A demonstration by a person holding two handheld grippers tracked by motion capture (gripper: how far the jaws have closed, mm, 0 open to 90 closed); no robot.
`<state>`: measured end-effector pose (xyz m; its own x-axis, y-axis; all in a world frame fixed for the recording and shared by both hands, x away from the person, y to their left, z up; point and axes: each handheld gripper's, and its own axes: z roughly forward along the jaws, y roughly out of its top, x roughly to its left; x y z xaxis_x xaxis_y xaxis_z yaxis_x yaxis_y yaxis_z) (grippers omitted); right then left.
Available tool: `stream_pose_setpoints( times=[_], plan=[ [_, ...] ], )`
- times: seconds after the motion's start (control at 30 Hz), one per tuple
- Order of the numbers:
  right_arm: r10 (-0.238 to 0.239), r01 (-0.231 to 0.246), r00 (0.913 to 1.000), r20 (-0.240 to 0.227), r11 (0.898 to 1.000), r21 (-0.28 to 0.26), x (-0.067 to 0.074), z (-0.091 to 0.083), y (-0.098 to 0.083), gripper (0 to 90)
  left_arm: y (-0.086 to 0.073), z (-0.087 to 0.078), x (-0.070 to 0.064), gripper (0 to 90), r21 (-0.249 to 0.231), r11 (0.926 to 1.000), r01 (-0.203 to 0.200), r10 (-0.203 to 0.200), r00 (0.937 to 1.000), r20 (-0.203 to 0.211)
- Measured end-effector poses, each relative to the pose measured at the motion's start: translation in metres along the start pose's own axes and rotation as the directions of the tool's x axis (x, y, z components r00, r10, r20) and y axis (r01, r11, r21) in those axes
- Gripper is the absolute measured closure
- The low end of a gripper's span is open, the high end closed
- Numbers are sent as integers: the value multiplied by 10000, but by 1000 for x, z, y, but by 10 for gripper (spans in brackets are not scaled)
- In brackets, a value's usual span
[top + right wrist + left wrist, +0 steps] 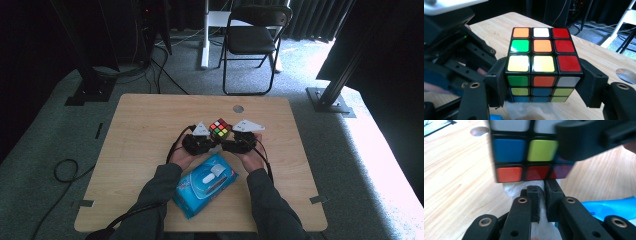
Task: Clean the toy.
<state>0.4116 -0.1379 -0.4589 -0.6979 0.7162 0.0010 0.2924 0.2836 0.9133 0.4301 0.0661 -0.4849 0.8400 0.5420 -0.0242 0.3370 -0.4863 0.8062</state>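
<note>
A scrambled Rubik's cube [220, 129] is held a little above the middle of the wooden table [145, 130]. My right gripper [544, 85] is shut on the cube [541, 62], one black jaw on each side face. My left gripper [542, 195] sits just under the cube [524, 152], shut on a crumpled white wipe [516, 188] that touches the cube's underside. From above, the left gripper [212, 145] and the right gripper [225, 140] meet at the cube, with a hand behind each. The wipe [531, 110] shows faintly below the cube.
A blue pack of wet wipes [206, 184] lies on the table between the forearms, close to the front edge. A round cable hole [238, 108] is beyond the cube. A black folding chair [255, 35] stands on the carpet behind the table.
</note>
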Motion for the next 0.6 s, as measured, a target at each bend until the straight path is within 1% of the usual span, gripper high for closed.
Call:
stream_pose_setpoints(
  times=[0.1,0.2,0.37,0.5,0.6],
  plan=[
    [25,-25,10000,-52,10000,-7,0,-1,0,343,-2,-2,5,843,-174,9994,299,-302,9994,-154],
    [13,-13,10000,-73,10000,17,-1,-1,-1,343,-5,-4,10,844,-352,9974,626,-637,9974,-333],
    [10,-10,10000,-85,10000,28,-1,-2,-1,343,-8,-8,17,844,-531,9940,956,-985,9936,-551],
    [25,-25,10000,-76,10000,-19,-1,-2,-1,343,-7,-7,16,844,-505,9951,852,-879,9947,-530],
    [48,-48,10000,-76,10000,-19,0,-1,0,343,-7,-4,12,843,-438,9971,623,-641,9971,-410]
  ],
)
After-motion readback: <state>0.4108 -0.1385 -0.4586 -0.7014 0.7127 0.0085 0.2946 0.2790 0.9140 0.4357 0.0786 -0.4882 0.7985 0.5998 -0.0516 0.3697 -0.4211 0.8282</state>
